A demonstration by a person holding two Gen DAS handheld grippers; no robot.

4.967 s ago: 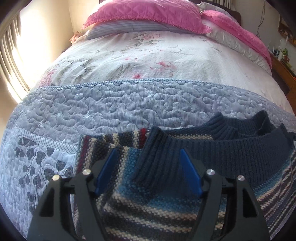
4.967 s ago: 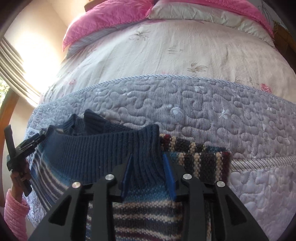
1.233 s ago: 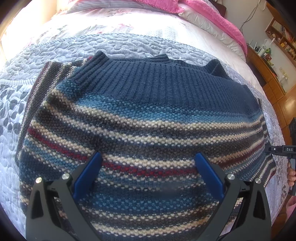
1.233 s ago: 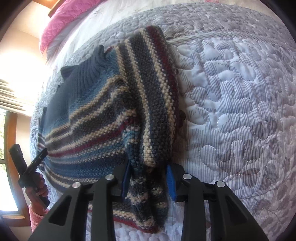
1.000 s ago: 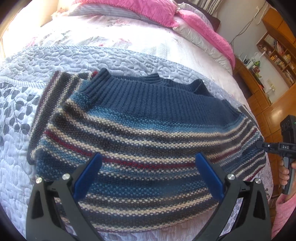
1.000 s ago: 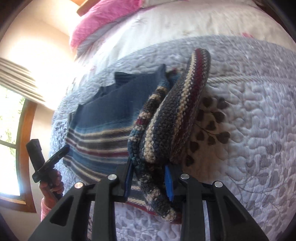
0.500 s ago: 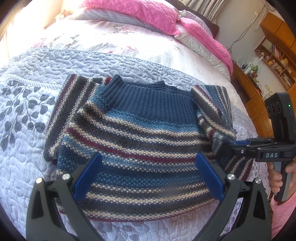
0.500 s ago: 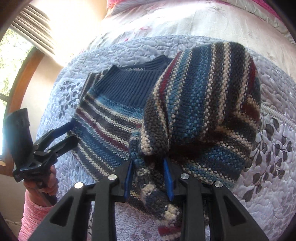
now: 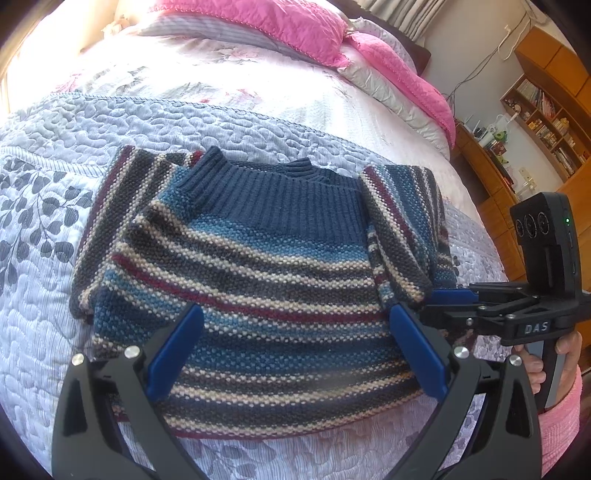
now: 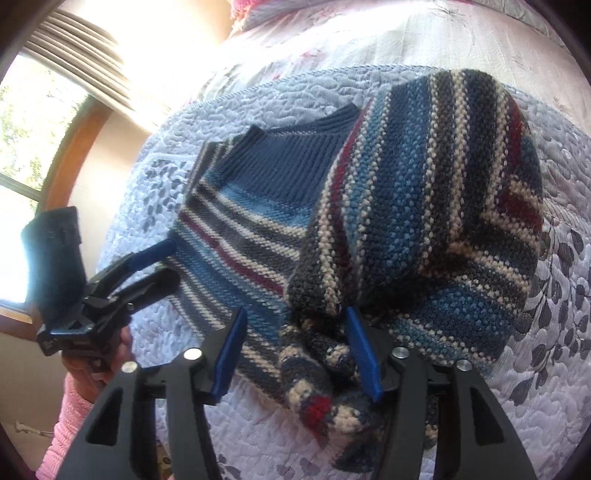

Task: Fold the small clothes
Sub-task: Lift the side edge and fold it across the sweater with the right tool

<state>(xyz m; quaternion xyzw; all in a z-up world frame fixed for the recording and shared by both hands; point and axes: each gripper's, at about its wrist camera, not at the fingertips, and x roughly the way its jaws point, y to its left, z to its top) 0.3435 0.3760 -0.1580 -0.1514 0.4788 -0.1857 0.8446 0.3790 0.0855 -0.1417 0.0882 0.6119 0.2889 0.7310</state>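
Lying flat on the quilted bed (image 9: 258, 125), collar toward the pink pillows (image 9: 280, 26): striped sweater (image 9: 258, 266), with its right sleeve (image 10: 424, 206) folded over the body. Hovering over the hem with blue pads spread wide: left tongs (image 9: 295, 347). Standing parted around the sleeve cuff (image 10: 325, 369) without pinching it: right tongs (image 10: 295, 350).

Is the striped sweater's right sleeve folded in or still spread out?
Folded in: the right sleeve lies across the striped sweater body, beside the open right hand-held gripper.
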